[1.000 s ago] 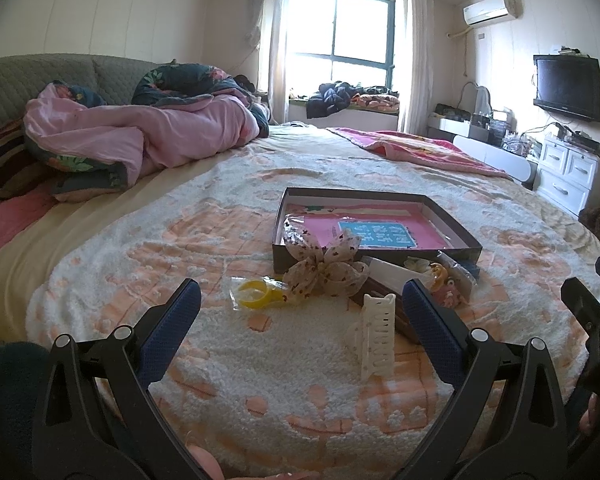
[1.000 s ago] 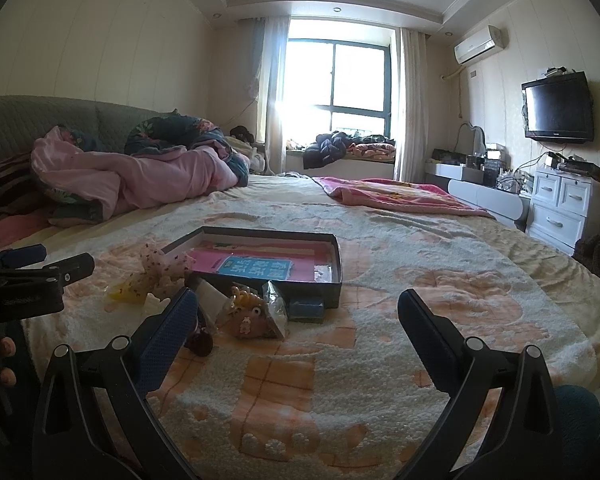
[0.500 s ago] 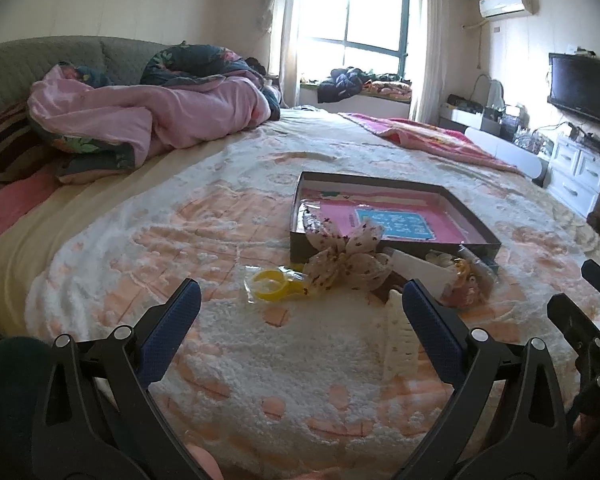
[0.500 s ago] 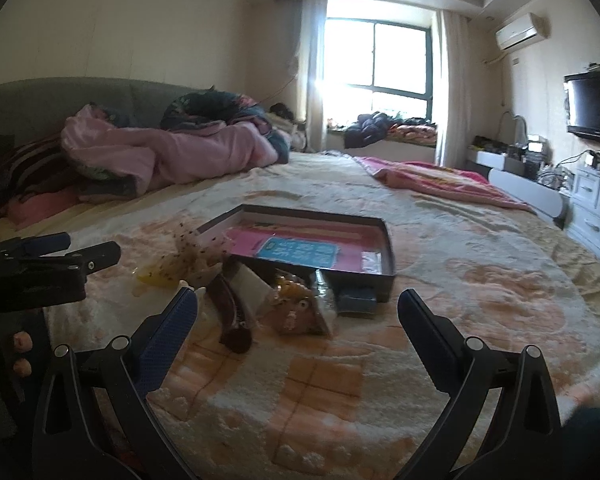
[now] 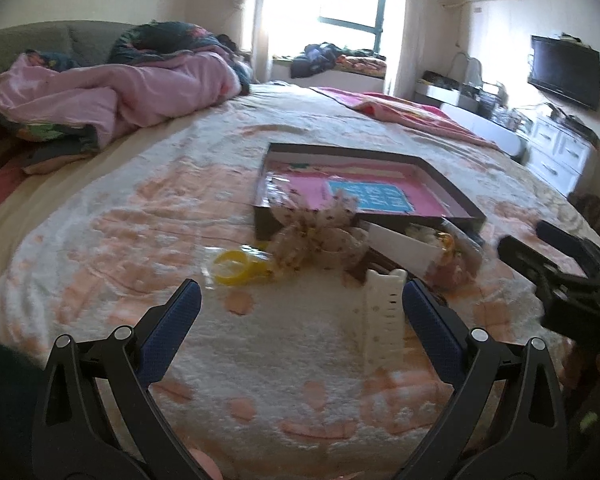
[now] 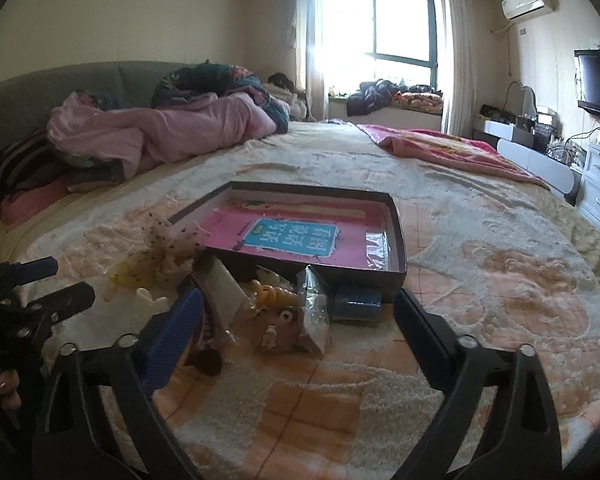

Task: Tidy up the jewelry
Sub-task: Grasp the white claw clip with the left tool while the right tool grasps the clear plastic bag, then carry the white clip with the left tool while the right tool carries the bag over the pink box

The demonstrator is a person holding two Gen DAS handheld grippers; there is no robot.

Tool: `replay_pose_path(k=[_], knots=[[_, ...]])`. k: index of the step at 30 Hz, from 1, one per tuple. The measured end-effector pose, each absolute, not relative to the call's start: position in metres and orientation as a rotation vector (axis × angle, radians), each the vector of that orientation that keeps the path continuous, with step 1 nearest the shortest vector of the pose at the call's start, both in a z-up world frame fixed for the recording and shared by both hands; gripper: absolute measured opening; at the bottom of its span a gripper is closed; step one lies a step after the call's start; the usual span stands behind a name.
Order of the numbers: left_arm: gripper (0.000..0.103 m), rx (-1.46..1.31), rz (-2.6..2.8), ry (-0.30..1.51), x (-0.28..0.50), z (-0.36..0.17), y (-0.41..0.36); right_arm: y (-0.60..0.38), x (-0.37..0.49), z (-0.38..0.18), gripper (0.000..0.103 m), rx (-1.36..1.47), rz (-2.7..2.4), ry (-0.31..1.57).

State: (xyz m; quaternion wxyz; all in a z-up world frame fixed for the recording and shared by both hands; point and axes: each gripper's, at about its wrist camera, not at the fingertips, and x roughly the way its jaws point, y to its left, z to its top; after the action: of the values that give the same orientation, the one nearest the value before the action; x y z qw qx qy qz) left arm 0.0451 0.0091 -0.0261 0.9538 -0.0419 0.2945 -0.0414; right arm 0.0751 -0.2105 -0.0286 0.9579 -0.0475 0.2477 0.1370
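Both the left gripper (image 5: 300, 312) and right gripper (image 6: 296, 320) have closed in on the jewelry pile (image 6: 276, 312) lying before the box (image 6: 396, 236) (jaws spread wide, holding nothing), so picking is imminent but nothing is sorted.

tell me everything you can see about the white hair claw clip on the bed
The white hair claw clip looks like glossy plastic, long and narrow, with rows of teeth along its sides and a notched far end. It lies flat on the fuzzy peach-and-white bedspread, lengthwise away from the camera, just inside the left gripper's right finger, apparently not touching it. Its far end nears the pile before the box.
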Motion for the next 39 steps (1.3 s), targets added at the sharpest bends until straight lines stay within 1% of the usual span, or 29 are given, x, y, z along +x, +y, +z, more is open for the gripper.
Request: replay_pose_path(k=[4, 10, 12, 14, 16, 17, 18, 19, 21, 22, 23, 24, 25, 26, 27, 35, 39], knots=[[0.093, -0.072, -0.113, 0.63, 0.058, -0.032, -0.001, -0.21, 0.094, -0.038, 0.081, -0.1, 0.279, 0.565], [0.092, -0.043, -0.158, 0.689, 0.076, -0.044, -0.017, -0.212, 0.114, -0.051, 0.064, -0.095, 0.274, 0.631], [0.09, -0.04, -0.184, 0.702, 0.079, -0.047, -0.021, -0.216, 0.118, -0.057, 0.056, -0.09, 0.27, 0.648], [0.081, -0.036, -0.212, 0.724, 0.083, -0.051, -0.025, -0.218, 0.12, -0.061, 0.051, -0.091, 0.27, 0.662], [0.078, -0.047, -0.235, 0.752, 0.087, -0.057, -0.027, -0.218, 0.121, -0.065, 0.047, -0.099, 0.272, 0.671], [0.073, -0.05, -0.241, 0.763, 0.089, -0.06, -0.027, -0.219, 0.122, -0.067, 0.044, -0.102, 0.274, 0.675], [0.071, -0.047, -0.247, 0.775, 0.091, -0.063, -0.028, -0.219, 0.123, -0.068, 0.041, -0.102, 0.278, 0.675], [0.066, -0.044, -0.247, 0.78, 0.091, -0.064, -0.029, -0.219, 0.124, -0.068, 0.04, -0.103, 0.281, 0.673], [0.061, -0.047, -0.25, 0.795, 0.093, -0.067, -0.029, -0.219, 0.125, -0.069, 0.03, -0.112, 0.283, 0.67], [0.055, -0.05, -0.253, 0.802, 0.094, -0.068, -0.028, -0.22, 0.126, -0.07, 0.027, -0.111, 0.283, 0.673], [0.051, -0.051, -0.253, 0.806, 0.094, -0.069, -0.028, -0.222, 0.127, -0.072, 0.019, -0.105, 0.281, 0.683], [0.049, -0.043, -0.246, 0.81, 0.095, -0.069, -0.029, -0.223, 0.128, -0.073, 0.017, -0.099, 0.281, 0.689], [0.044, -0.042, -0.244, 0.81, 0.095, -0.07, -0.029, -0.226, 0.129, -0.073, 0.017, -0.085, 0.284, 0.695], [0.036, -0.043, -0.246, 0.81, 0.096, -0.07, -0.029, -0.228, 0.128, -0.073, 0.016, -0.075, 0.287, 0.696], [0.033, -0.05, -0.26, 0.811, 0.096, -0.07, -0.029, -0.229, 0.127, -0.072, 0.016, -0.071, 0.289, 0.694], [0.033, -0.05, -0.294, 0.802, 0.09, -0.063, -0.033, -0.24, 0.117, -0.06, 0.016, -0.007, 0.308, 0.678], [0.033, -0.047, -0.33, 0.776, 0.087, -0.05, -0.043, -0.248, 0.109, -0.054, 0.016, 0.032, 0.314, 0.672]])
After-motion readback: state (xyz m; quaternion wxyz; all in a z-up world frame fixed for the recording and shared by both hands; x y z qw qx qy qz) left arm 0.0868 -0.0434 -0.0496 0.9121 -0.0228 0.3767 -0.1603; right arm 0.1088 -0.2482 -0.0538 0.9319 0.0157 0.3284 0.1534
